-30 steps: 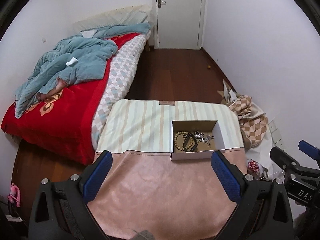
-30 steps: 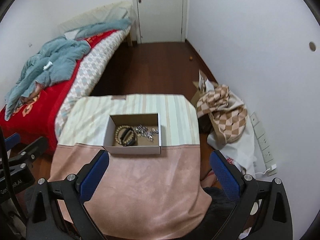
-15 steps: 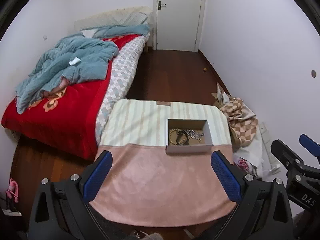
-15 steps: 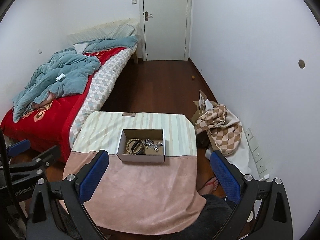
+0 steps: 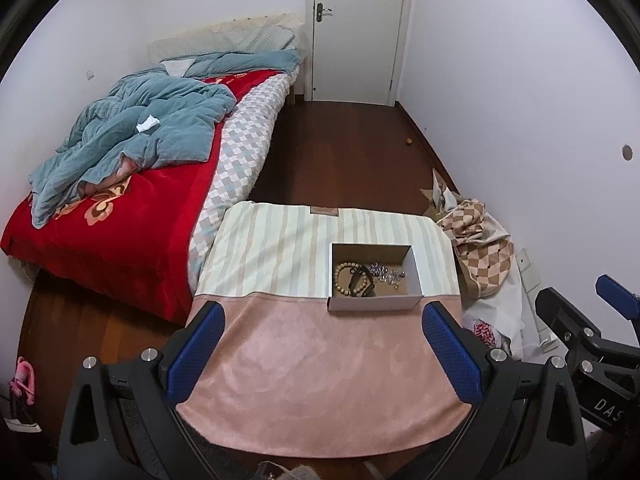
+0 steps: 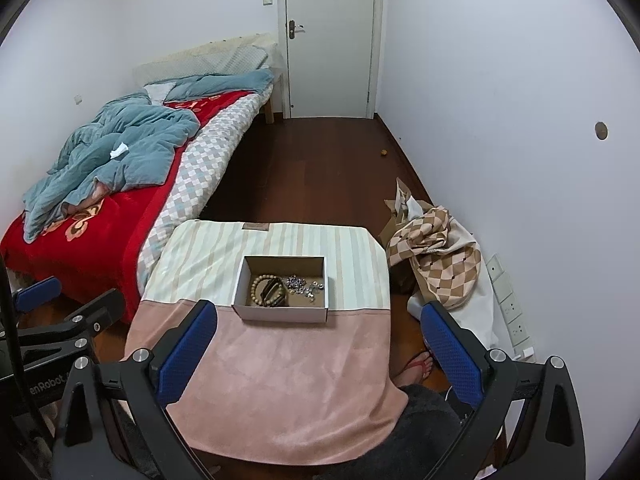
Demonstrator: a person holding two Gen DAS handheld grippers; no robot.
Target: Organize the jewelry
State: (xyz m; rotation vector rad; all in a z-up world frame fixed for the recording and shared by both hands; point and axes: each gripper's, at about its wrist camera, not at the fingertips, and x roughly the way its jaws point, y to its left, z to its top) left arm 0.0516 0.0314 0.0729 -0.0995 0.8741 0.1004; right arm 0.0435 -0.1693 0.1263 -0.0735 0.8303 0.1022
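Note:
A small white cardboard box [image 5: 374, 303] [image 6: 280, 314] sits on a cloth-covered table [image 5: 312, 368] [image 6: 280, 380]. Inside lie a wooden bead bracelet [image 5: 347, 278] [image 6: 258, 288], a dark bracelet [image 5: 360, 282] [image 6: 276, 292] and a silvery chain [image 5: 386, 271] [image 6: 302, 284]. My left gripper [image 5: 322, 354] is open and empty, held high above the table's near end. My right gripper [image 6: 318, 354] is open and empty, also high above the near end. The right gripper shows at the right edge of the left wrist view [image 5: 580, 320].
A bed [image 5: 120, 216] with a red blanket and blue quilt stands left of the table. A checked cloth pile [image 6: 436, 256] lies on the floor at the right wall. A foot in a sandal [image 6: 416, 366] is beside the table. A closed door [image 6: 330, 40] is at the back.
Both grippers have risen and pulled back from the table, so the box looks smaller and farther. Both stay open and empty.

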